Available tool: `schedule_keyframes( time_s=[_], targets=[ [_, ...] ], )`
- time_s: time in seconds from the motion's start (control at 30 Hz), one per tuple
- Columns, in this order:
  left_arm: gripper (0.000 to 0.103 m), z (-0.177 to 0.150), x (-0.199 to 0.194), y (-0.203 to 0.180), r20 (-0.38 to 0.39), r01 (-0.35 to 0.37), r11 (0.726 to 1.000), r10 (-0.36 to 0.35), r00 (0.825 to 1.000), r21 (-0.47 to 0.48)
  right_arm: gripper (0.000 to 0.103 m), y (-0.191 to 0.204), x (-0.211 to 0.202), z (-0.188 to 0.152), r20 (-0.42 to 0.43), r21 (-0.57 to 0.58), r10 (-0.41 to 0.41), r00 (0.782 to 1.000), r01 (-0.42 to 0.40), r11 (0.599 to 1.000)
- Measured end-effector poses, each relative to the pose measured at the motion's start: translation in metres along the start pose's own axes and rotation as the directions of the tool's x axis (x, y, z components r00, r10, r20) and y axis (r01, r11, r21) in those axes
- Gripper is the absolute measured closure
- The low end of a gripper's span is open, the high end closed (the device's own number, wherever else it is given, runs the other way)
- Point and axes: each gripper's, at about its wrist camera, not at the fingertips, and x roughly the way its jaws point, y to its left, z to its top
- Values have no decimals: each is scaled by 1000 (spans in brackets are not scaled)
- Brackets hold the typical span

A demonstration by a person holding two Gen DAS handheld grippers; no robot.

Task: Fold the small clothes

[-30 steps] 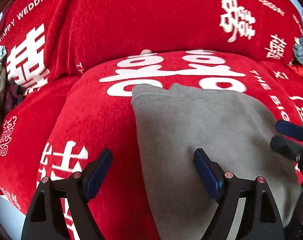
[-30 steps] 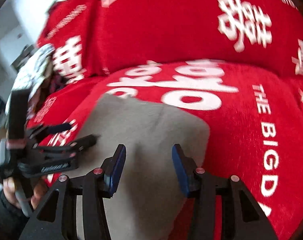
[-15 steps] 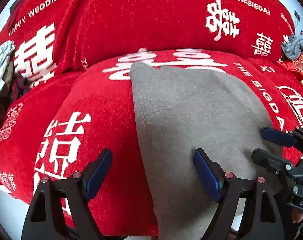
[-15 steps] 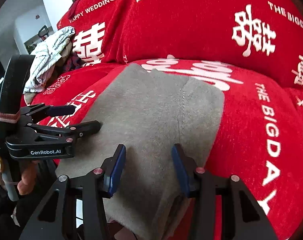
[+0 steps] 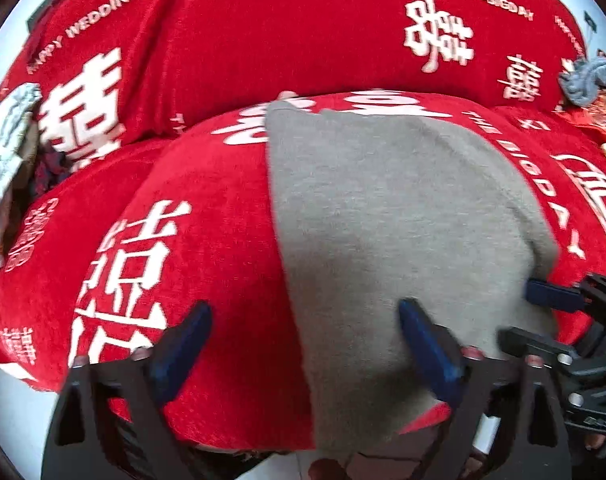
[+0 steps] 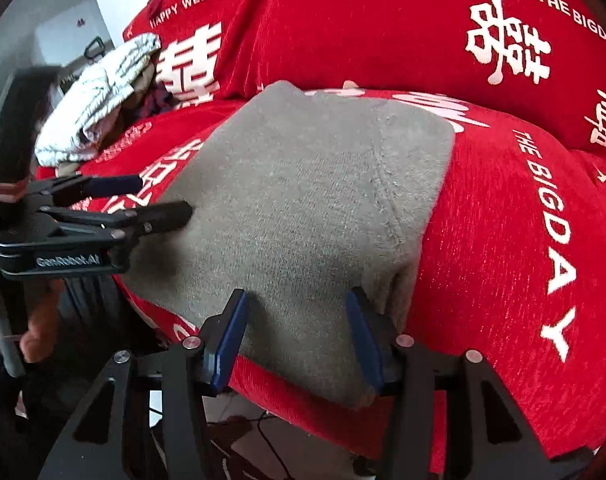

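A grey knit garment (image 5: 391, 216) lies flat on the red seat cushion (image 5: 207, 208), and its near end hangs over the front edge. My left gripper (image 5: 303, 320) hovers over the garment's left border. Its jaws are opening wide and straddle that border without pressing it. In the right wrist view the same gripper (image 6: 151, 198) reaches in from the left. My right gripper (image 6: 297, 312) stands over the garment (image 6: 303, 200) near its front right corner. Its jaws are opening a little, and the pads are clear of the cloth. It also shows at the right edge as the right gripper (image 5: 535, 316).
The red backrest (image 6: 383, 28) with white lettering rises behind the seat. A pile of pale patterned clothes (image 6: 99, 116) sits at the left end and a blue-grey cloth (image 5: 591, 80) at the far right. A hand (image 6: 35, 336) holds the left gripper. Pale floor (image 5: 15, 412) lies below the cushion edge.
Both grippers have drawn back toward the cushion's front edge, so the garment's overhanging near end now shows. The left jaws stand a little wider than before.
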Motion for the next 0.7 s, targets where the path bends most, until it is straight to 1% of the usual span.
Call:
schedule_keyframes(
  time_s=[0.1, 0.13, 0.2, 0.27, 0.3, 0.33, 0.4, 0.5, 0.53, 0.63, 0.7],
  targets=[
    [0, 1, 4, 7, -17, 33, 999, -34, 999, -37, 48, 3, 1, 0, -5, -25, -14, 1000, 14, 1000],
    [0, 1, 2, 8, -18, 34, 998, -35, 999, -46, 48, 4, 0, 0, -6, -30, -17, 1000, 17, 999],
    [0, 2, -5, 5, -4, 18, 999, -18, 1000, -33, 48, 7, -3, 2, -16, -26, -25, 1000, 24, 999],
    [0, 4, -13, -1, 11, 1, 1000, -1, 1000, -8, 45, 10, -10, 6, -7, -23, -29, 1000, 28, 999],
    [0, 6, -17, -5, 18, -8, 1000, 8, 1000, 0, 42, 13, -14, 8, -1, -26, -34, 999, 34, 999],
    [0, 7, -20, -6, 24, -15, 1000, 15, 1000, -1, 38, 16, -17, 11, 5, -35, -42, 999, 42, 999],
    [0, 11, -26, -8, 36, -23, 1000, 24, 999, -7, 34, 23, -24, 16, 18, -57, -67, 998, 68, 996],
    [0, 18, -30, -9, 30, -20, 1000, 21, 999, -22, 32, 28, -30, 22, 31, -65, -94, 995, 96, 993],
    [0, 20, -30, -8, 22, -11, 999, 11, 1000, -32, 31, 28, -32, 24, 33, -64, -104, 994, 106, 992],
    [0, 23, -29, -4, 5, 23, 997, -23, 1000, -70, 30, 28, -36, 28, 37, -58, -146, 989, 148, 987],
    [0, 22, -31, -2, 19, 38, 995, -37, 999, -90, 30, 27, -37, 30, 38, -52, -161, 986, 163, 985]
  ],
)
